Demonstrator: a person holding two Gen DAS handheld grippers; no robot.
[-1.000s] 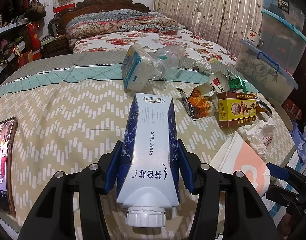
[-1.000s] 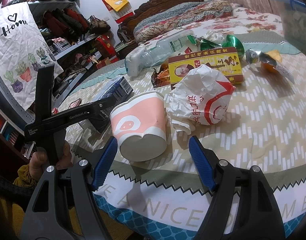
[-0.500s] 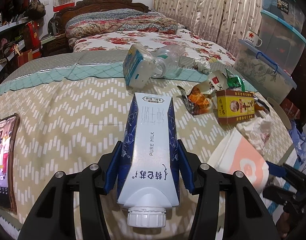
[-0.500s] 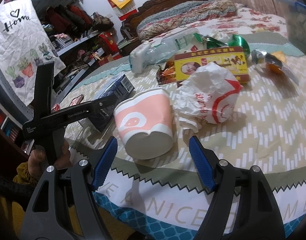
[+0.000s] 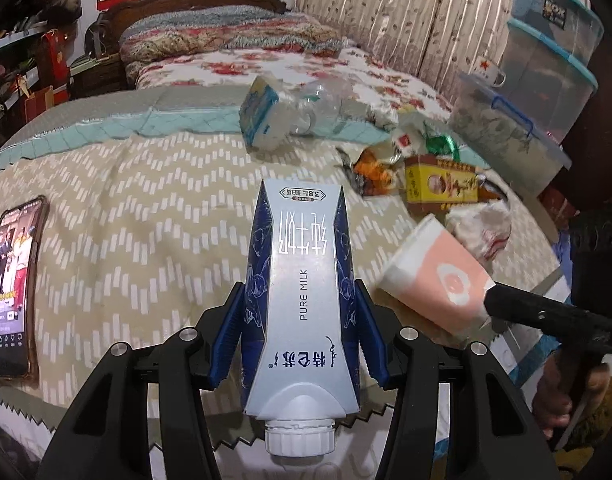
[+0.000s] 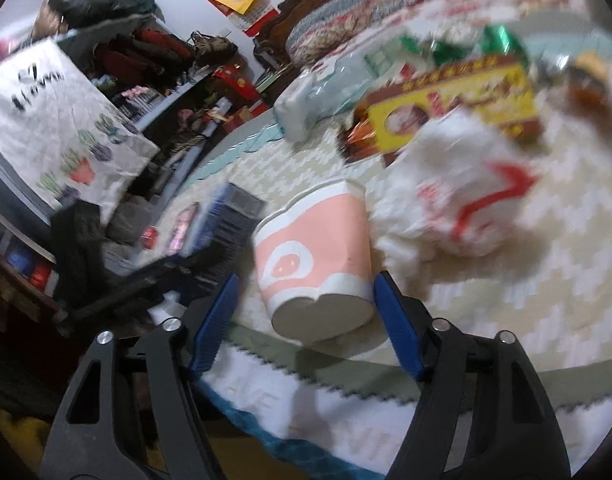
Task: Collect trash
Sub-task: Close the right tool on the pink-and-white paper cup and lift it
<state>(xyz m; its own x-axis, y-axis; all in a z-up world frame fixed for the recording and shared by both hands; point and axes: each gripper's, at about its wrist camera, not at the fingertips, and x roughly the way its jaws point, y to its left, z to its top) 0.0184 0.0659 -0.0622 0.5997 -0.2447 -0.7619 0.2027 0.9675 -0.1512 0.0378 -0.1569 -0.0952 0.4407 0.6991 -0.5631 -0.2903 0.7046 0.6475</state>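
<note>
My left gripper (image 5: 299, 340) is shut on a blue and white milk carton (image 5: 301, 300), cap toward the camera, held above the table. My right gripper (image 6: 308, 316) has its blue pads on both sides of a dented pink and white paper cup (image 6: 314, 256), shut on it; the cup also shows in the left wrist view (image 5: 438, 280), lifted beside the carton. A crumpled white wrapper (image 6: 462, 200), a yellow box (image 6: 458, 116), a clear plastic bottle (image 6: 326, 92) and a snack wrapper (image 5: 370, 168) lie on the table behind.
A phone (image 5: 11, 292) lies at the table's left edge. A second small carton (image 5: 261, 112) lies by the bottle. Plastic storage bins (image 5: 538, 92) stand at the right. A bed (image 5: 245, 52) is behind the table, shelves (image 6: 153, 80) at the left.
My right gripper has closed on the pink cup and lifted it, swinging left toward the carton. My left gripper still holds the milk carton, drawn back slightly.
</note>
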